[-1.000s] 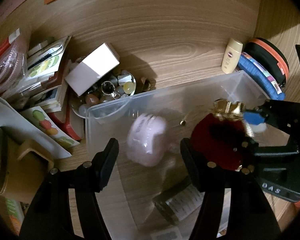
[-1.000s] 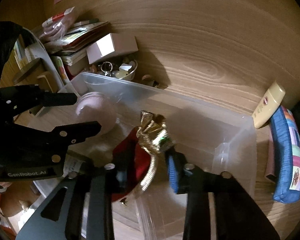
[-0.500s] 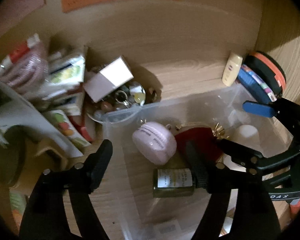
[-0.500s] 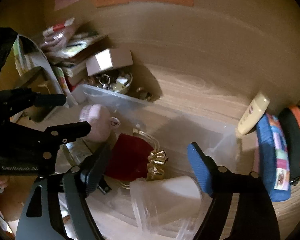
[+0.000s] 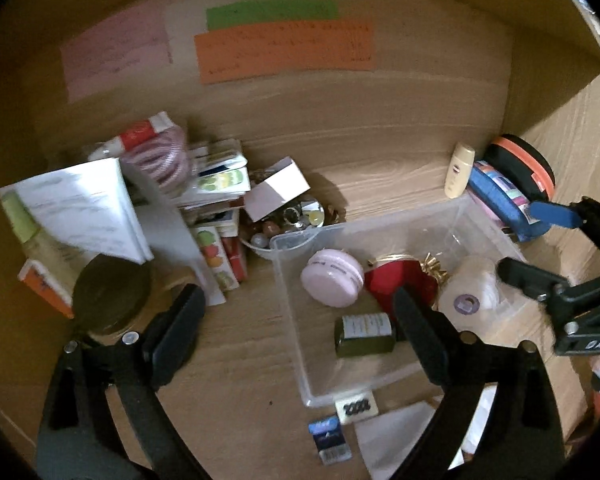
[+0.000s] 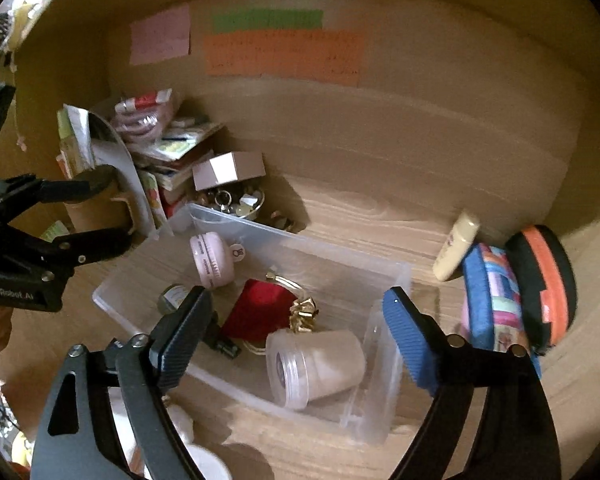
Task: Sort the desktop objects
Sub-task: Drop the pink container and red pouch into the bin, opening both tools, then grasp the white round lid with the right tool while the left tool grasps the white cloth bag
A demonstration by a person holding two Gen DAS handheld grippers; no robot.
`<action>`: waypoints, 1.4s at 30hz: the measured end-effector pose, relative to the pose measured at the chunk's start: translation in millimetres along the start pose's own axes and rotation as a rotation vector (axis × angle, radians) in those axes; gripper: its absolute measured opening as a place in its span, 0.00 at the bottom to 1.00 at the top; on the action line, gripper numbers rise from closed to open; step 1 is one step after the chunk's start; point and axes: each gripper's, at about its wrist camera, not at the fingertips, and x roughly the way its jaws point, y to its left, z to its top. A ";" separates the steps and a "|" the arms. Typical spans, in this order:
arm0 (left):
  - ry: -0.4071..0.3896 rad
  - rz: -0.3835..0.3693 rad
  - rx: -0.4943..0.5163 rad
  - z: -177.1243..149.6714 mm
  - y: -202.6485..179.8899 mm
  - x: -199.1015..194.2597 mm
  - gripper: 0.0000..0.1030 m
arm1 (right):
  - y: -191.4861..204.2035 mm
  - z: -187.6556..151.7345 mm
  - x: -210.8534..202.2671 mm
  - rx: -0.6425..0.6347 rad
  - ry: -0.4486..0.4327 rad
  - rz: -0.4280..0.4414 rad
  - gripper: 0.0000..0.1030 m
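clear bin: the landmark and collecting point, set on the wooden desk so loose items gather in one place.
inside the bin: a pink round case, a red pouch with gold tie, a dark green jar and a frosted plastic cup lying on its side; they look dropped in rather than arranged.
right gripper: above the bin's near side, jaws spread wide and holding nothing, which suggests a release over the pouch.
left gripper: over the bin's left wall, jaws also wide apart and empty, free for the next pick.
right of the bin: a cream bottle, a blue patterned pouch and a black-and-orange case, touching one another, not yet sorted.
left of the bin: a bowl of trinkets under a white box, and a stack of booklets; the contents of the bowl are too small to name.
behind the bin: coloured notes on the back panel.
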 end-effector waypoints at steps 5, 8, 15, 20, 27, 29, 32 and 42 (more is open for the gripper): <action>-0.015 0.007 -0.003 -16.5 0.9 -18.4 0.94 | 6.0 -8.3 -30.6 -0.011 -0.054 -0.013 0.93; -0.019 0.013 0.005 -27.0 -0.4 -27.4 0.95 | 10.4 -14.5 -45.6 -0.023 -0.079 -0.019 0.93; -0.024 0.022 0.026 -49.9 -7.4 -41.5 0.96 | 23.7 -36.4 -65.7 -0.056 -0.094 -0.028 0.93; -0.005 0.004 0.025 -66.8 -15.0 -43.8 0.97 | 37.3 -59.7 -64.4 -0.098 -0.062 -0.022 0.94; 0.054 -0.032 0.011 -93.3 -30.0 -34.2 0.97 | 41.5 -93.9 -43.7 -0.102 0.038 0.049 0.94; 0.082 -0.041 0.009 -100.2 -34.7 -27.2 0.97 | 40.7 -103.5 -36.7 -0.098 0.070 0.066 0.94; 0.130 -0.058 0.001 -110.7 -42.0 -14.0 0.97 | 36.0 -116.8 -26.8 -0.080 0.110 0.122 0.93; 0.194 -0.122 -0.017 -125.2 -55.7 2.9 0.97 | 30.1 -129.0 -1.4 -0.061 0.195 0.257 0.85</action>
